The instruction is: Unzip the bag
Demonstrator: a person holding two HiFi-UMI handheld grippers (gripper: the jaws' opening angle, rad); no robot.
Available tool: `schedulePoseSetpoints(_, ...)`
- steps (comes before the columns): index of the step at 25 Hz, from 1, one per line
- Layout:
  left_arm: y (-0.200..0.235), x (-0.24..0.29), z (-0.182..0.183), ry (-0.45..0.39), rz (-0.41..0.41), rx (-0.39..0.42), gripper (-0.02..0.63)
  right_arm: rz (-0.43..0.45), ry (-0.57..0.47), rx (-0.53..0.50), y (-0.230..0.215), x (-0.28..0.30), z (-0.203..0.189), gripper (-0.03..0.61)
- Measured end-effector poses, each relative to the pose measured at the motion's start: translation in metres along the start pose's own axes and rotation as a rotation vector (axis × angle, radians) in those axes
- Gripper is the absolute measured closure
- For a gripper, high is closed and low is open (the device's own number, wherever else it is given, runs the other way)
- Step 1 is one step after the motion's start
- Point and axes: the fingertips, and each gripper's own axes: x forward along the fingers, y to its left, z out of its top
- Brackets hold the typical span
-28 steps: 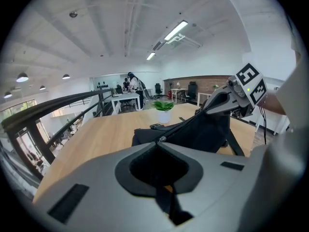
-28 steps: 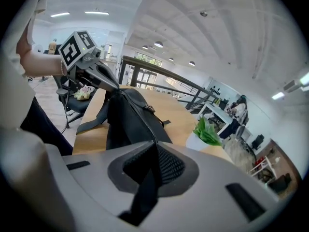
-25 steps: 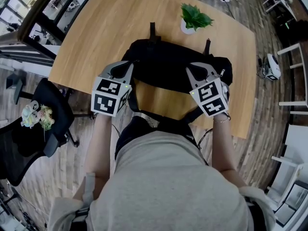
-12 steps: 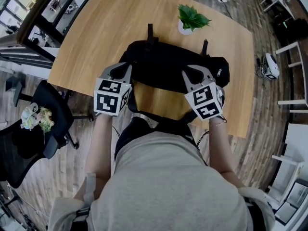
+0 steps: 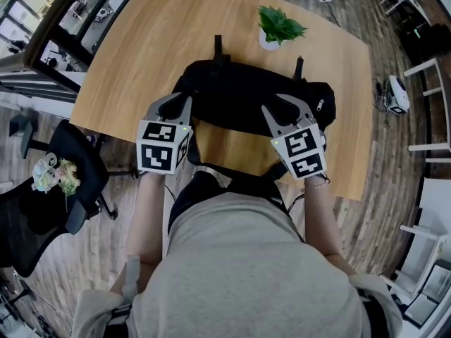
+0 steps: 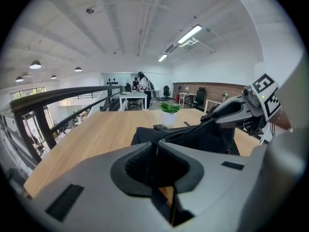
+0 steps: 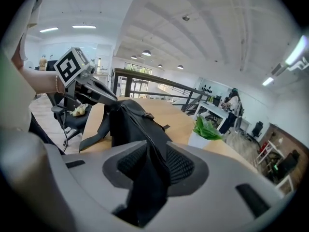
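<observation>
The bag is black and soft and lies flat near the front edge of the wooden table, right in front of the person, with a little potted plant behind it. It looks like a backpack, with dark straps poking out at the back. Its cloth is floppy and likely light, so it will bunch up and slide if only one end is pulled. One hand should hold the cloth tight while the other tugs the small zip tab. The left gripper has its jaws squeezed together on the bag's left end, on a tiny shiny bit that may be the zip tab. The right gripper has just been opening its jaws. A fold of the bag with the zipper running along it sits loosely between them.
</observation>
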Motion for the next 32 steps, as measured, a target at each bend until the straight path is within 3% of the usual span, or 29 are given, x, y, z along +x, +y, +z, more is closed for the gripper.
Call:
schedulePoseSetpoints(7, -0.03, -0.006, 0.023, -0.094, -0.125, -0.071, 0.588, -0.021, -0.109, 0.151, 0.001, -0.022, 0.012, 0.391)
schedulePoseSetpoints(13, -0.053, -0.008, 0.025, -0.14, -0.229, -0.173, 0.588, -0.005, -0.233, 0.386, 0.005, -0.038, 0.018, 0.391)
schedulePoseSetpoints(16, -0.073, -0.011, 0.029, -0.169, -0.314, -0.216, 0.588, -0.003, -0.266, 0.429, 0.012, -0.042, 0.021, 0.391)
schedulePoseSetpoints(21, -0.099, -0.011, 0.023, -0.152, -0.349, -0.227, 0.588, 0.049, -0.286, 0.542, 0.024, -0.045, 0.019, 0.437)
schedulePoseSetpoints(26, -0.116, -0.011, 0.009, -0.089, -0.365, -0.193, 0.589, 0.095, -0.265, 0.542, 0.042, -0.044, 0.015, 0.482)
schedulePoseSetpoints(30, -0.125, -0.013, 0.007, -0.086, -0.393, -0.172, 0.589, 0.116, -0.257, 0.543, 0.05, -0.044, 0.012, 0.572)
schedulePoseSetpoints(32, -0.127, -0.013, 0.007, -0.088, -0.395, -0.16, 0.589, 0.14, -0.261, 0.558, 0.053, -0.045, 0.011, 0.572)
